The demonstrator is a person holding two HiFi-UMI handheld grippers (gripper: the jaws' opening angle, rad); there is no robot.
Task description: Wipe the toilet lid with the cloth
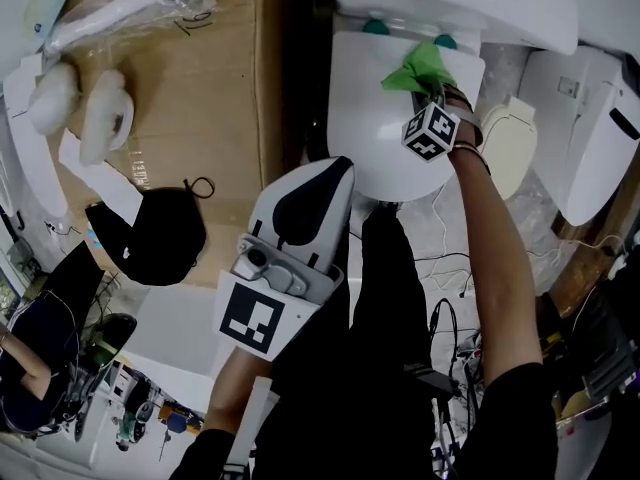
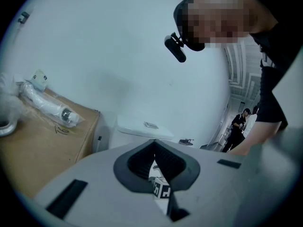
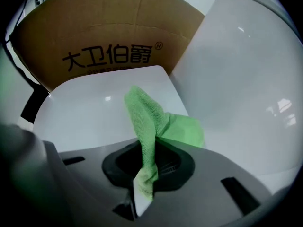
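Toilet lid (image 1: 372, 108) lies closed, white and glossy, a little right of centre under your head camera. Its rounded front points toward you and the cistern (image 1: 450, 3) sits just behind its hinge end.

Starting at your left, a brown cardboard box (image 1: 200, 88) stands beside the toilet. A long white part in clear wrap (image 1: 120, 3) lies on its far corner, and a black cap (image 1: 150, 236) lies nearer you.

Next comes your left tool (image 2: 161, 190), held in front of the lid's near rim and apart from it. Its jaws are drawn together to a thin slit and grip nothing. Its own camera looks along them at the wall, the cistern and the marker cube (image 1: 432, 131) of your other tool.

Further right, your right tool (image 3: 143, 193) reaches over the far right part of the lid, close to the hinges. Its jaws are clamped on the green cloth (image 3: 147, 126). One fold runs up between them, and the rest spreads out ahead and rests on the lid's surface, just beside the cistern. In that tool's camera the printed side of the cardboard box stands behind the lid.

At the far right, well apart from the cloth, you have a cream-coloured seat (image 1: 510, 148) and beyond it another white fixture (image 1: 590, 138)
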